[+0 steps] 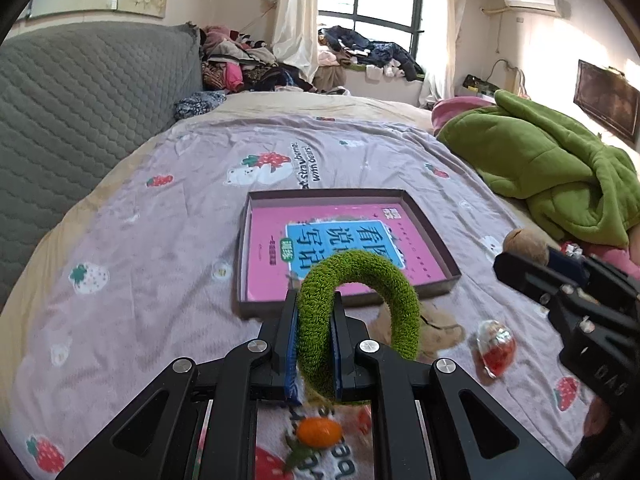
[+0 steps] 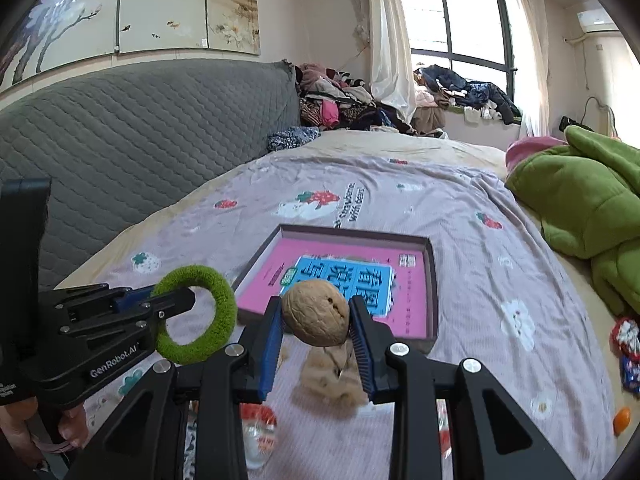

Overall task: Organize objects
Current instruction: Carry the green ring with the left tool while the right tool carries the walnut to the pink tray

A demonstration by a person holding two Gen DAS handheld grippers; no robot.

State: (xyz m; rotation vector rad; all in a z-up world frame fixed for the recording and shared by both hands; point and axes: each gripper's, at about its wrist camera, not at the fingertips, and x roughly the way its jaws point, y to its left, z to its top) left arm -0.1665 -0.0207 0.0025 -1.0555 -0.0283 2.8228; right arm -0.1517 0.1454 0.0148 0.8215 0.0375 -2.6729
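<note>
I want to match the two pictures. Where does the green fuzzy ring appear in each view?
Left wrist view: green fuzzy ring at lower centre, clamped in the left tongs.
Right wrist view: the ring at middle left, held by the same tongs.
Shared landmark: the shallow box with the pink book, just beyond the ring.

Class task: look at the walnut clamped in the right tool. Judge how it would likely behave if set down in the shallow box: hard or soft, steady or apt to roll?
The walnut looks hard: the right tool pinches it without denting. Its rounded shell would probably roll on the smooth book cover in the box, though the box's low walls should stop it. It seems light, held by two narrow contacts.
</note>
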